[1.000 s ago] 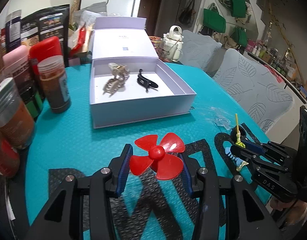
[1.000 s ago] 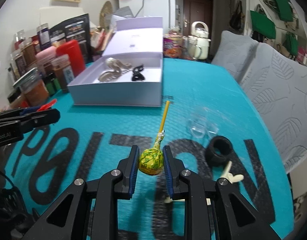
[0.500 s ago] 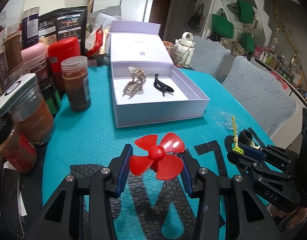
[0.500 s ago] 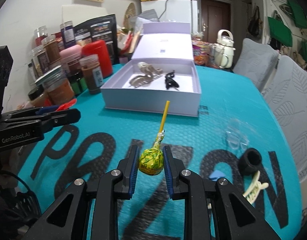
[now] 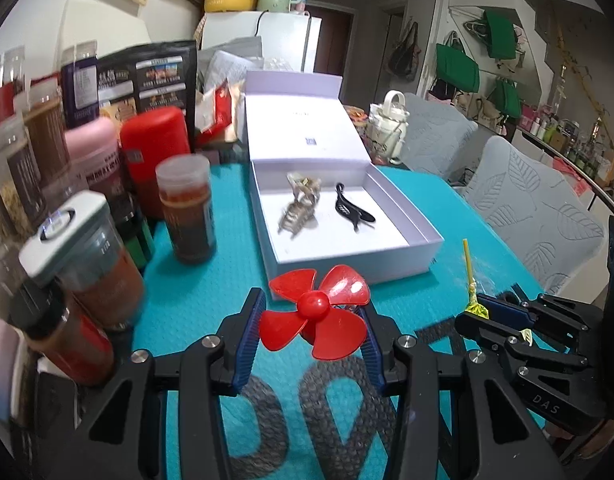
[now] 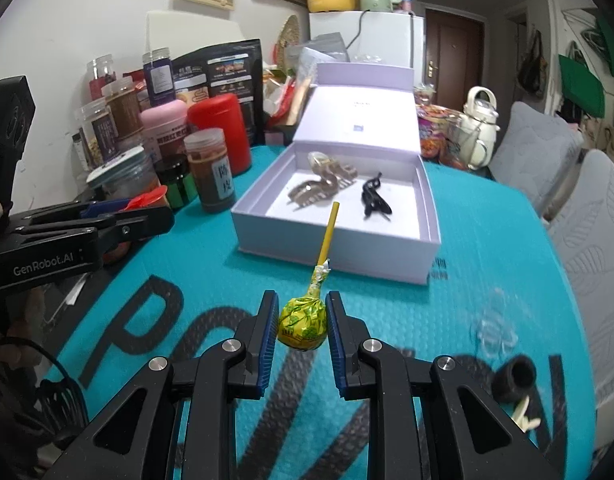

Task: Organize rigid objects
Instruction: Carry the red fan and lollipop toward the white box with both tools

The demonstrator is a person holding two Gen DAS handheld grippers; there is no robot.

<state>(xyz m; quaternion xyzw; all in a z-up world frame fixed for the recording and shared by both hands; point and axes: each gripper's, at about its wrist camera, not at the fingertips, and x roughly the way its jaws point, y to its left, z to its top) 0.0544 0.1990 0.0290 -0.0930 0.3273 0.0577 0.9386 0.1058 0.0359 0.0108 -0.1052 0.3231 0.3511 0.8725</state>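
Right, open white box [image 6: 339, 240] sits on teal mat [image 6: 487, 264] w/ two hair clips, I think. My left gripper [image 5: 312, 328] clamps red propeller [image 5: 317, 312]; right gripper [image 6: 301, 320] pinches yellow lollipop [image 6: 303, 322], both short of box.

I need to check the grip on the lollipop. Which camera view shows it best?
The right wrist view: the lollipop sits centred, its wrapped head clamped by the right gripper, stick pointing toward the box. The left wrist view shows only its stick and wrapper tip at the right edge.
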